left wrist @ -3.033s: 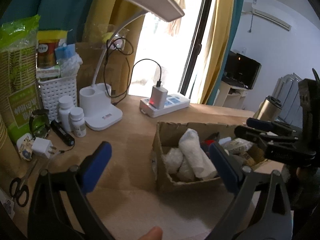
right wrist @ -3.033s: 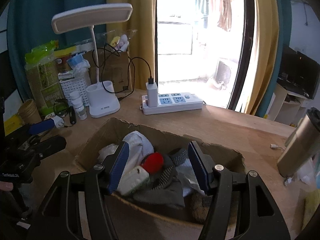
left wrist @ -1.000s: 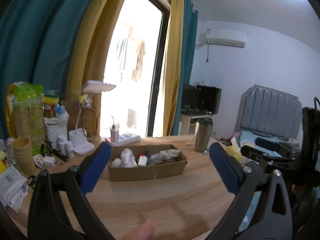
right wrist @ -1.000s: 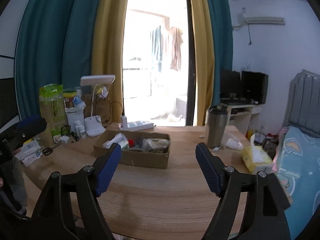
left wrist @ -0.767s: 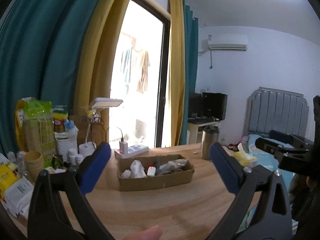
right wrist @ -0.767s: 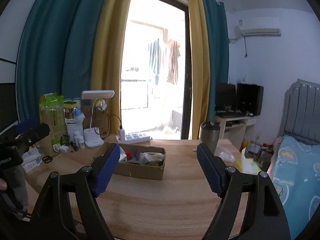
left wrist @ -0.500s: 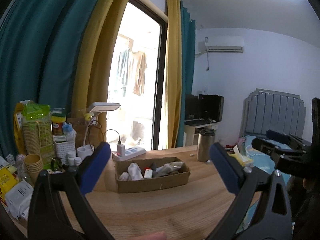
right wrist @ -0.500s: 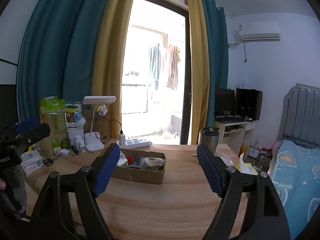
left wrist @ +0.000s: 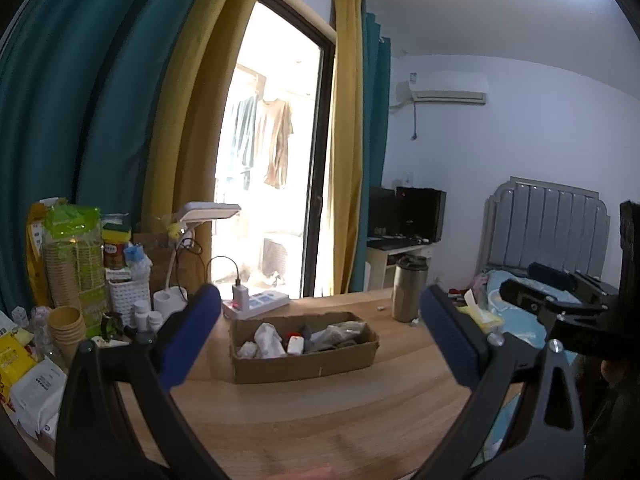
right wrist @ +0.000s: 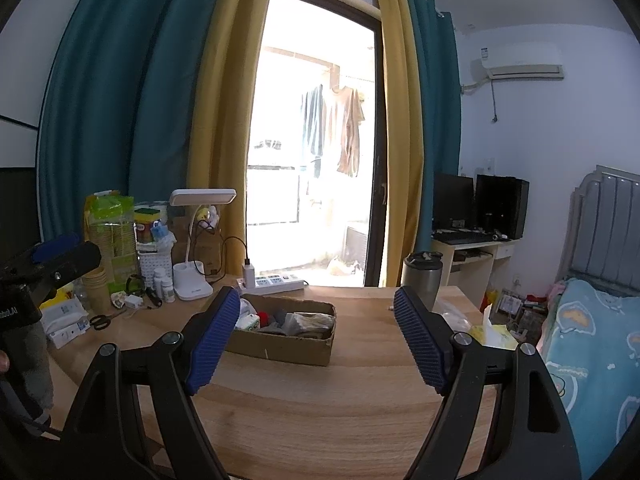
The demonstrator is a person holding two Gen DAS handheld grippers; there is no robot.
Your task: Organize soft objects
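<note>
Left gripper [left wrist: 320,336]: jaws spread wide, nothing between the pads; held back from the table edge, pointing roughly level at the box.
Right gripper [right wrist: 316,336]: jaws also spread wide and empty; held off the near edge, angled slightly down toward the box.
Cardboard box [left wrist: 304,364]: shallow, open-topped, sitting on the wooden table [right wrist: 320,412] toward its far side, well apart from both grippers.
Soft objects: piled inside the box. White rolled cloth [left wrist: 267,338] at the left end, a small red item [right wrist: 263,316] and dark fabric in the middle, crinkled packet [right wrist: 314,322] toward the right. Exact items too small to tell.
Why in the box: likely the collecting place for the soft things, so the open top keeps them reachable from above.
Task stage: judged done or paused; nothing soft is visible loose on the bare table.
Clutter, left side: desk lamp [right wrist: 192,240], power strip [right wrist: 276,282], pill bottles, paper cups, scissors [right wrist: 100,321]; hard things, kept out of the box.
Right side: steel tumbler [right wrist: 422,276] upright near the far edge, yellow tissue pack [right wrist: 494,334] at the table's right edge.
Risk: low, both tools clear of everything.
</note>
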